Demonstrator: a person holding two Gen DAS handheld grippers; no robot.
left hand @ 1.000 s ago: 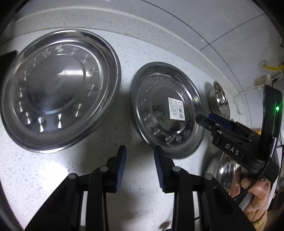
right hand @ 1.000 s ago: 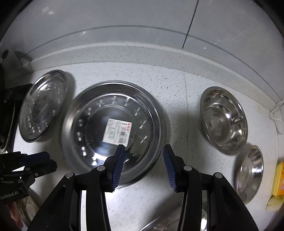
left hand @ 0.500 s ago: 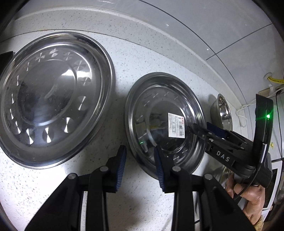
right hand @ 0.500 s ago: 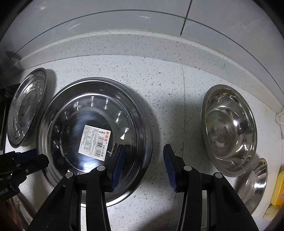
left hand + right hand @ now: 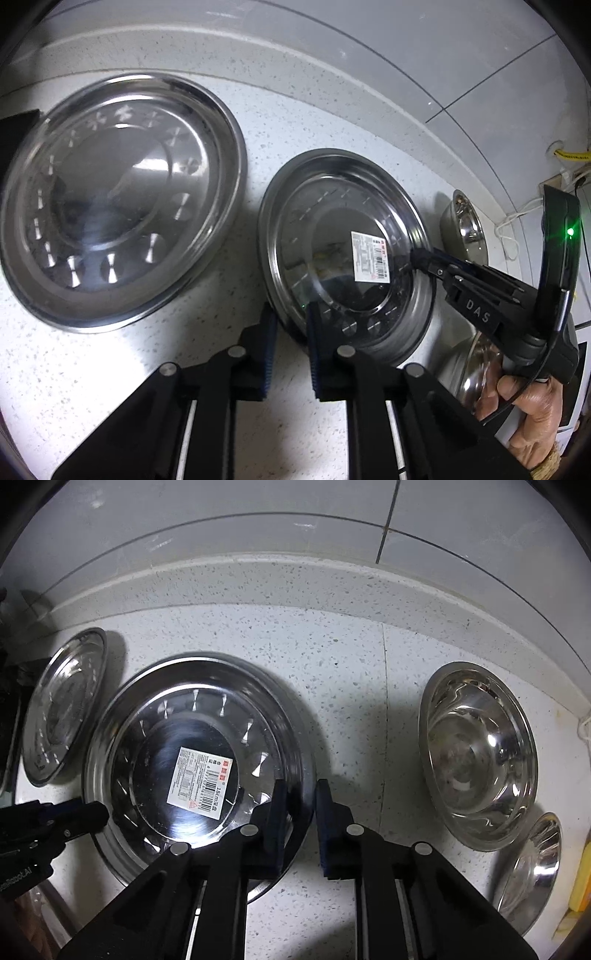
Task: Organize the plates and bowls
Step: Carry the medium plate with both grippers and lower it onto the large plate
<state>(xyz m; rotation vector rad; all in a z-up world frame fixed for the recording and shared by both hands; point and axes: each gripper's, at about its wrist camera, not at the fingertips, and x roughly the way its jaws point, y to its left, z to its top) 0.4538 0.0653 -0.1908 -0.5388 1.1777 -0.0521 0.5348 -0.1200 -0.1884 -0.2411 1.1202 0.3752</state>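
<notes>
The work looks to be near its start: nothing is stacked yet. The labelled plate (image 5: 199, 775) lies flat on the counter (image 5: 351, 709), between the two grippers. The left hand-held gripper (image 5: 290, 328) is closing on the plate's near-left rim, which sits between its pads. The right hand-held gripper (image 5: 301, 805) has its pads almost together, pinching the rim on the opposite side. A larger plate (image 5: 118, 199) lies apart, left of the left hand-held gripper. Two bowls, a big bowl (image 5: 476, 753) and a small bowl (image 5: 532, 867), stand to the right of the right hand-held gripper, still not sorted.

The sticker (image 5: 201, 782) on the plate shows a barcode and "18cm"; the rest is too small to read. The right gripper body reads "DAS" (image 5: 476, 310).
</notes>
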